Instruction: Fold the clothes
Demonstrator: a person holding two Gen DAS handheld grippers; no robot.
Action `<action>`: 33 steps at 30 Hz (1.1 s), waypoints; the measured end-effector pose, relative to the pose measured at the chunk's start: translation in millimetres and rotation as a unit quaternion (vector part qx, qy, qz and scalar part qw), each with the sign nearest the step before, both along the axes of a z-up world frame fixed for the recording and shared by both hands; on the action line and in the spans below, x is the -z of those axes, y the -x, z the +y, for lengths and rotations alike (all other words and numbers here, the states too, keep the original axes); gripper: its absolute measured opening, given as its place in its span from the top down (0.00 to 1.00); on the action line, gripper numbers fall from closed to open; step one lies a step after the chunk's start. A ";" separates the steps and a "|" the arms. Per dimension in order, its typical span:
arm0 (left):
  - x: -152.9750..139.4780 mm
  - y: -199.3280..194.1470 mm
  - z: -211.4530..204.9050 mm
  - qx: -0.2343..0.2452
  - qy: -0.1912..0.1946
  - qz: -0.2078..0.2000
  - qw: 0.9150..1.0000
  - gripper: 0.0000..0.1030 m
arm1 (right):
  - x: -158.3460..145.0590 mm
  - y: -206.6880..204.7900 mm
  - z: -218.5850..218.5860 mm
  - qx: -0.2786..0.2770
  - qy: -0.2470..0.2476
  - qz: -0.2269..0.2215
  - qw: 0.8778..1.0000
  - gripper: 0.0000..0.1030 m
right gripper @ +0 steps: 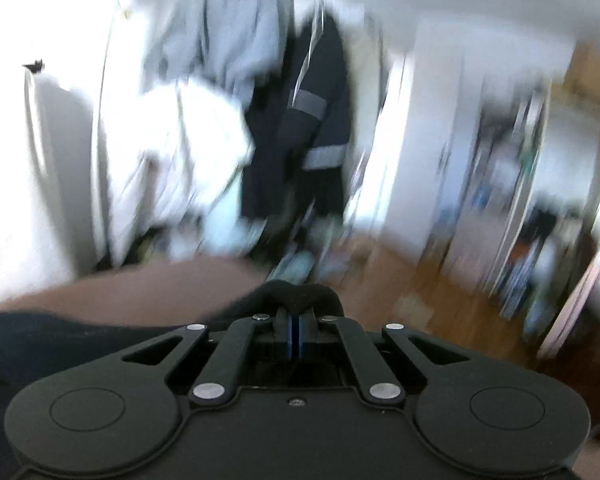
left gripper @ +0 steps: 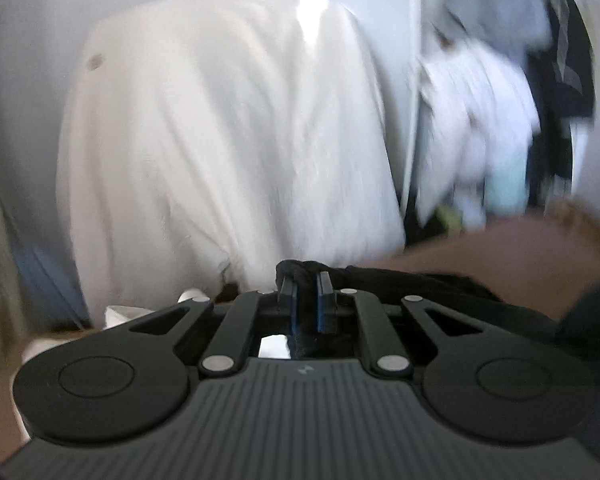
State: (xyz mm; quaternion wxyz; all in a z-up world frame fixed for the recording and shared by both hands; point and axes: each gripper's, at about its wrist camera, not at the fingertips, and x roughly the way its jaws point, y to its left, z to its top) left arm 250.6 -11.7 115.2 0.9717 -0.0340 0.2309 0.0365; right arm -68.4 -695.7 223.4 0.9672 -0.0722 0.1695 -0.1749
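Note:
My left gripper [left gripper: 307,280] is shut on a bunched edge of a black garment [left gripper: 420,280], which stretches off to the right below the view. My right gripper [right gripper: 295,312] is shut on another fold of the same black garment [right gripper: 296,294], which trails away to the left [right gripper: 60,340]. Both grippers hold the cloth lifted above a brown surface [right gripper: 140,292], also seen in the left wrist view [left gripper: 500,248]. Both views are blurred by motion.
A large white cloth-covered shape [left gripper: 220,140] stands ahead of the left gripper. Hanging clothes, white [right gripper: 188,148] and dark with grey bands [right gripper: 316,128], stand behind. A wooden floor [right gripper: 440,292] and blurred shelving [right gripper: 520,200] lie to the right.

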 end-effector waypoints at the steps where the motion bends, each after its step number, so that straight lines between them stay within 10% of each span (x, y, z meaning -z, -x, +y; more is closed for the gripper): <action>1: 4.7 -9.9 5.4 -0.012 0.003 0.012 1.000 0.92 | -13.7 -1.7 11.1 0.004 0.040 -0.027 0.999 0.98; 5: 23.3 -49.5 27.2 -0.058 0.015 0.061 0.996 0.85 | -44.4 -29.2 30.5 -0.019 0.078 -0.076 0.994 0.96; 6: 28.0 -59.5 32.7 -0.069 0.018 0.073 0.995 0.82 | -37.4 -41.6 29.4 -0.028 0.077 -0.050 0.995 0.76; 8: 37.3 -79.3 43.5 -0.092 0.024 0.097 0.991 0.30 | -15.6 -68.2 26.1 -0.032 0.077 0.038 0.996 0.45; 11: 80.9 -94.1 31.1 -0.073 -0.049 0.187 0.978 0.31 | 58.9 -77.5 13.0 0.001 0.068 0.154 0.986 0.40; 16: 99.0 -40.6 5.9 0.001 -0.193 0.155 0.969 0.30 | 135.8 -11.1 -32.2 0.041 -0.120 0.164 0.978 0.40; 21: 83.0 4.8 -15.0 0.084 -0.142 0.133 0.977 0.29 | 167.2 58.7 -63.5 0.047 -0.244 0.142 0.958 0.38; 33: 143.4 57.5 -110.6 0.197 -0.154 0.155 0.956 0.24 | 178.6 94.4 -42.2 -0.061 -0.355 0.166 0.918 0.37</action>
